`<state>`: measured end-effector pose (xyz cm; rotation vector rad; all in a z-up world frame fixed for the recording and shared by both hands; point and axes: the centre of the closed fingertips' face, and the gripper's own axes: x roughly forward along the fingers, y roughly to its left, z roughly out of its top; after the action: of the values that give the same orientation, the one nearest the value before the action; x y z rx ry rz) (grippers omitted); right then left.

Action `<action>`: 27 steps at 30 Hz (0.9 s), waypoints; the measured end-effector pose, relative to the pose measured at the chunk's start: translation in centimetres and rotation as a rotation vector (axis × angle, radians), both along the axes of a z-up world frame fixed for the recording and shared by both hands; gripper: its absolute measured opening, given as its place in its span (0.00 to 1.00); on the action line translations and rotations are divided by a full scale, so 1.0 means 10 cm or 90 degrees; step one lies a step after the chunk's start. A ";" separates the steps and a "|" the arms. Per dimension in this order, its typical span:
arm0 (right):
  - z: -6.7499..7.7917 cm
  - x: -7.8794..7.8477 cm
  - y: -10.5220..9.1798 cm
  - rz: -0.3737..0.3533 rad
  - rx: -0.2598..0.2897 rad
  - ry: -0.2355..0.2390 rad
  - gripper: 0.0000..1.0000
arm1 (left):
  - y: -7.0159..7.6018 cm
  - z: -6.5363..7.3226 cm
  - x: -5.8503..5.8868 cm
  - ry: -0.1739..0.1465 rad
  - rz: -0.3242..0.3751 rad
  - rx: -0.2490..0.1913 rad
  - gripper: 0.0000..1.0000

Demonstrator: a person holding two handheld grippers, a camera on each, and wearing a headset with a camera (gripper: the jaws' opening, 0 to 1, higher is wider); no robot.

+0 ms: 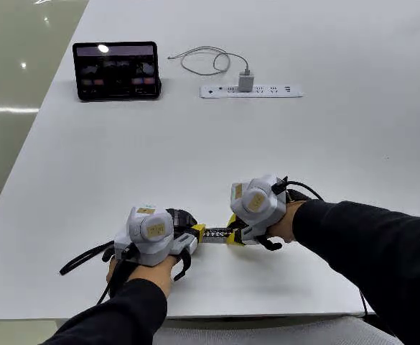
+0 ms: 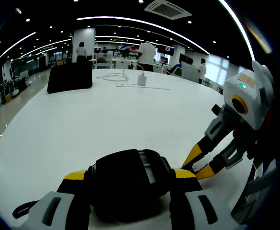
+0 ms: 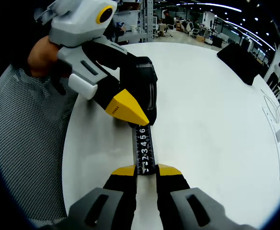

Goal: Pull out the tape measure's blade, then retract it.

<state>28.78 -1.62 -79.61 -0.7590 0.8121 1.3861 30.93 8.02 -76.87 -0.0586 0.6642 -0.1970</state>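
Dark sleeves cross the bottom of the head view. Just above them, low centre on the white table, the left gripper is clamped around the black tape measure case. The right gripper pinches the tip of the blade, with a short stretch showing between them. The thin blade may slip from that narrow pinch and snap back, and an off-line pull could twist the case or kink the blade

I see black tape measure case; blade dark, white numerals. My left gripper, right gripper: pale grey, yellow tips. Table white, tablet black.
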 end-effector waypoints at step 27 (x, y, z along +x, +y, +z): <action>0.00 0.00 0.15 -0.007 0.026 0.006 0.11 | 0.00 0.00 0.00 0.001 0.001 -0.003 0.63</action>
<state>28.77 -0.16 -79.58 -0.7159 0.7914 1.3933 30.91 8.00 -76.86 -0.0635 0.6655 -0.1977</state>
